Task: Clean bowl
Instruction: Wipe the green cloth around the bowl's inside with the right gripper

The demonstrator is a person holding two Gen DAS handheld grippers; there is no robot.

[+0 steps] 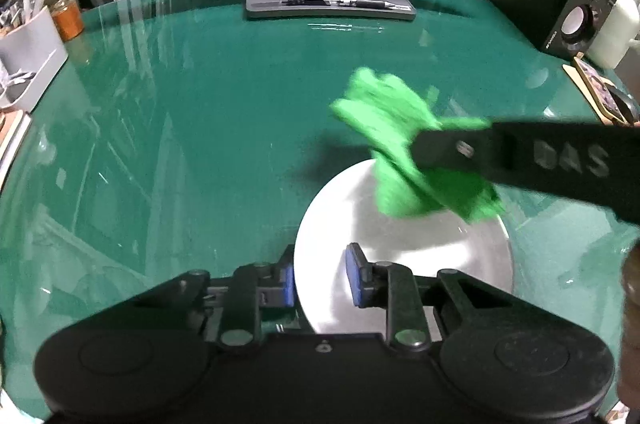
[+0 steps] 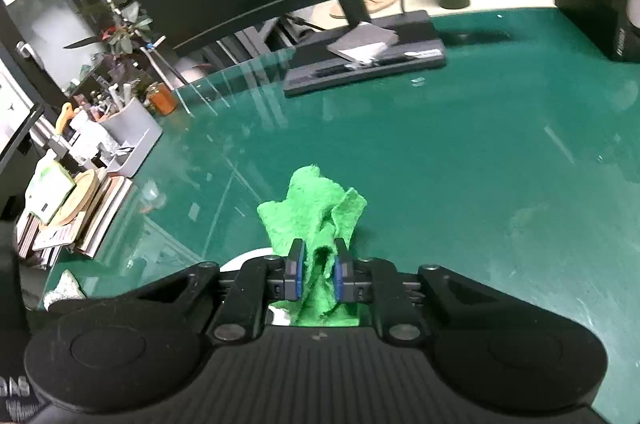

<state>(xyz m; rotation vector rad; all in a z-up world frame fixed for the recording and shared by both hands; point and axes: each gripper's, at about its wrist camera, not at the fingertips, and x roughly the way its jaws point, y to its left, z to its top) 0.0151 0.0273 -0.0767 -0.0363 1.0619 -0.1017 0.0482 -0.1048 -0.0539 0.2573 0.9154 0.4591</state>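
Straddling the bowl (image 1: 404,264) rim, left tool (image 1: 322,274); desk (image 1: 180,128) beyond lies bare.

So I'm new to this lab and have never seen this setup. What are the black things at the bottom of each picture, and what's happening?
They are hand-held grippers, one in each of a person's hands, each carrying a camera that looks along its two fingers. The left camera shows the left gripper pinching the near rim of a white bowl on the green table. The right camera shows the right gripper clamped on a green cloth. In the left picture that cloth hangs into the bowl, apparently to wipe it. Behind stand a monitor stand with pens and a notepad, and a speaker.
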